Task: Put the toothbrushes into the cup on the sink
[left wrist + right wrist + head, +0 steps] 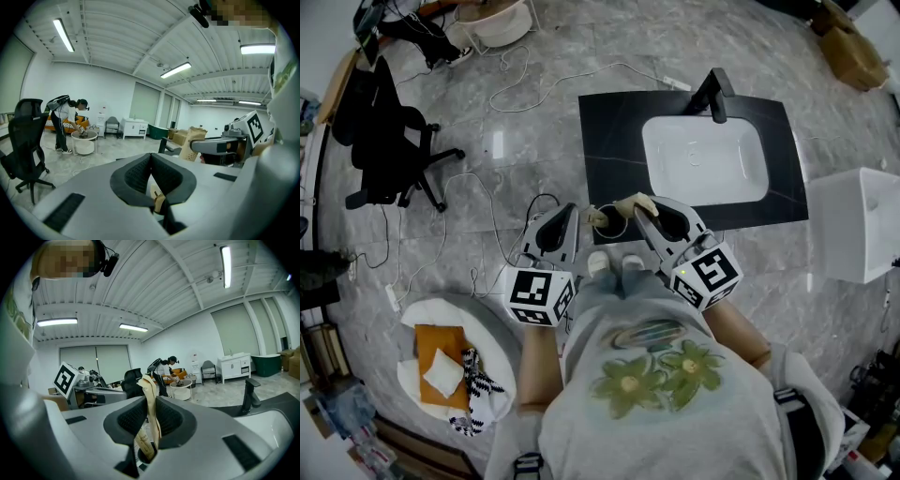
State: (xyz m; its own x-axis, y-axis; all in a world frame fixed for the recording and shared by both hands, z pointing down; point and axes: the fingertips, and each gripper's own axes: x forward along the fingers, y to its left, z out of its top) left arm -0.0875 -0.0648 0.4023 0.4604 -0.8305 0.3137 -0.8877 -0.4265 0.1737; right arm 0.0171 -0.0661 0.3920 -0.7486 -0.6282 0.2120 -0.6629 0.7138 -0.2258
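1. At the far left of the head view, a black office chair (389, 150) stood on the grey marble floor (534, 56). Nearer the person was a low round white table (417, 314) bearing an orange pad (434, 349) and some cloths.
2. The left gripper (150, 159) was held just left of the cup, its jaws closed together at the tips. A small beige piece (159, 202) showed in the gap below the pads. I could not tell whether it was pinched there.
3. The cup (619, 232) stood at the front left corner of the black counter (609, 141), between the two grippers' tips.
4. The right gripper (151, 404) was clamped on a toothbrush (150, 380) in a beige paper wrapper. It stood roughly upright between the pads, with its top poking above them. Its lower end reached down to a dark round opening under the jaws, seemingly the cup's mouth. In the head view the wrapper sat right at the cup's edge.
5. Further right, the white basin (705, 159) was set into the counter, with a black faucet (715, 94) behind it.
6. A white box-like unit (862, 225) stood off the counter's right end, apart from it.
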